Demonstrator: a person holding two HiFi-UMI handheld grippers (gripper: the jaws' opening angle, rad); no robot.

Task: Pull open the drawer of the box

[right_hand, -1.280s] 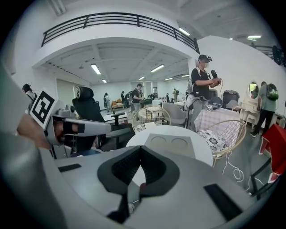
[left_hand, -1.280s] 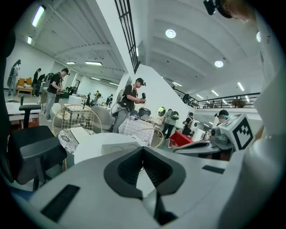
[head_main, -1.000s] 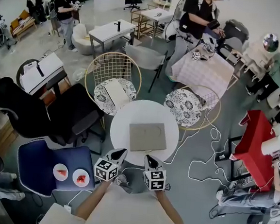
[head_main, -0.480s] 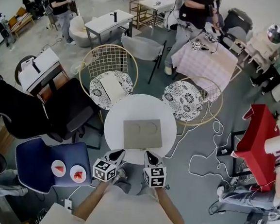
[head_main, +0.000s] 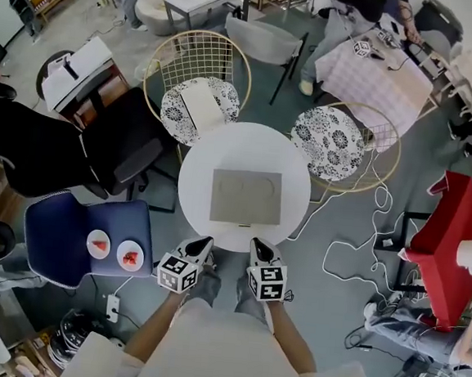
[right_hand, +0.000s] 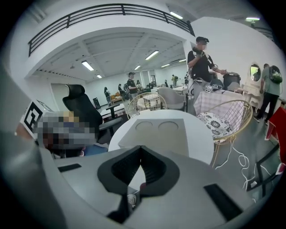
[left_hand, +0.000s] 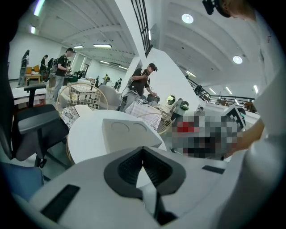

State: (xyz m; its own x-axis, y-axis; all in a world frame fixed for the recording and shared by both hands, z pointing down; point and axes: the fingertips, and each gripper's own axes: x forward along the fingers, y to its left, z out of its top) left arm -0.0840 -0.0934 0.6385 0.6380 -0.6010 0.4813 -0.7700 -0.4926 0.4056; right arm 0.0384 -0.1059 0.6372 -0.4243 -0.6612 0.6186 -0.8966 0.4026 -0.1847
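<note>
Box sat flat at ctr of round white table and looked closed. Left gripper & right gripper hovered side by side just off the table's near edge, tips twd box, not touching it. Both clenched tip-to-tip, nothing btwn jaws. Blue chair w/ two plates was on the left.

Centred on counter: box. Behind, left: wire chair. Behind, right: second wire chair. Left of counter, nearer: padded seat bearing plates. Before near edge, side by side: left gripper, right gripper.
</note>
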